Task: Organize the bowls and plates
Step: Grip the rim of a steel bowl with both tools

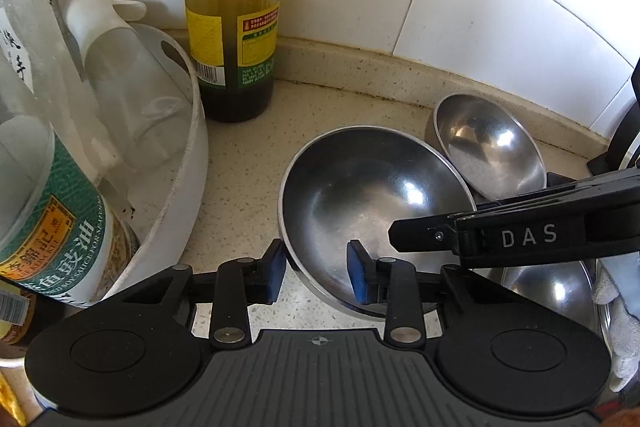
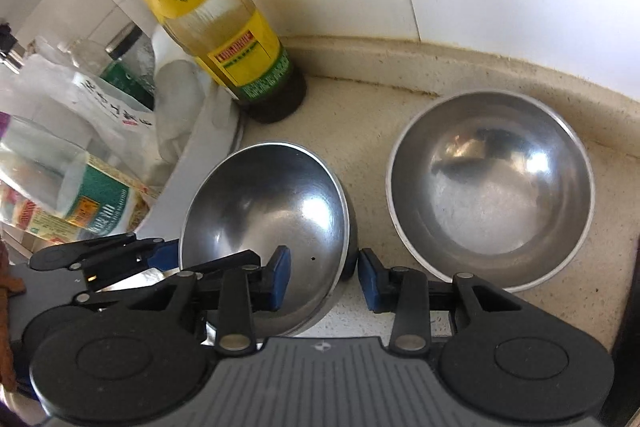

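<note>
A steel bowl [image 1: 360,195] sits on the beige counter, with a second steel bowl [image 1: 488,143] behind it to the right. My left gripper [image 1: 316,275] is open, its blue pads astride the near bowl's left rim. In the right wrist view my right gripper [image 2: 324,279] is open, its pads astride the right rim of the same bowl [image 2: 268,207]. The other bowl [image 2: 492,187] stands upright to the right. The right gripper shows as a black arm [image 1: 520,235] in the left view. A third steel bowl [image 1: 552,287] lies partly hidden under it.
A yellow-labelled sauce bottle [image 1: 232,19] stands in the tiled corner. A white tub [image 1: 176,155] on the left holds a soy sauce bottle [image 1: 60,239] and plastic containers. The counter's raised back edge [image 1: 400,67] runs behind the bowls.
</note>
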### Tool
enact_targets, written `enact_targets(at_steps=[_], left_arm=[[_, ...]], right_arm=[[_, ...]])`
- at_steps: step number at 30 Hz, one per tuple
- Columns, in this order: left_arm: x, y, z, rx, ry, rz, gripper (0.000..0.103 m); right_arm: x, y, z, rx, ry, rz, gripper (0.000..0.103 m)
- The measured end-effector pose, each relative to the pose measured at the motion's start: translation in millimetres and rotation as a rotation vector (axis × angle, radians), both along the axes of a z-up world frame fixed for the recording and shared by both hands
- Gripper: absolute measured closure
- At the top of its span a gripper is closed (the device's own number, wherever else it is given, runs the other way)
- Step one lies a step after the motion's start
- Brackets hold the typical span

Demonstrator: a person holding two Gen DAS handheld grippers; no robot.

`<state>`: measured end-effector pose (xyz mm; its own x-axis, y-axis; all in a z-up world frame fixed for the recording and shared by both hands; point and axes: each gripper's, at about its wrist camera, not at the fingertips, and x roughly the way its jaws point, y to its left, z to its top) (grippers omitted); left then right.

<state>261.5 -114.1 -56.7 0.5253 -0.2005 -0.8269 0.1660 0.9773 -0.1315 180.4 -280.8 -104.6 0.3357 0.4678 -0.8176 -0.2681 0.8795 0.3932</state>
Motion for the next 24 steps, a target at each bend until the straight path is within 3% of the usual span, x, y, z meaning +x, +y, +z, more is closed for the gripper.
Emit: enact_targets(at_steps=[14,24], left_arm=[[-29.9,-6.3,53.3,-0.049,-0.111,-0.060,0.060],[-63.1,-49.6,62.4,-0.058,-0.122,-0.211,0.058]], right_arm=[[-52.1,-29.8,64.2,0.001,-0.104,-0.075,0.063],[-92.9,-64.9,64.1,-0.037,-0.073,-0.178,0.063]])
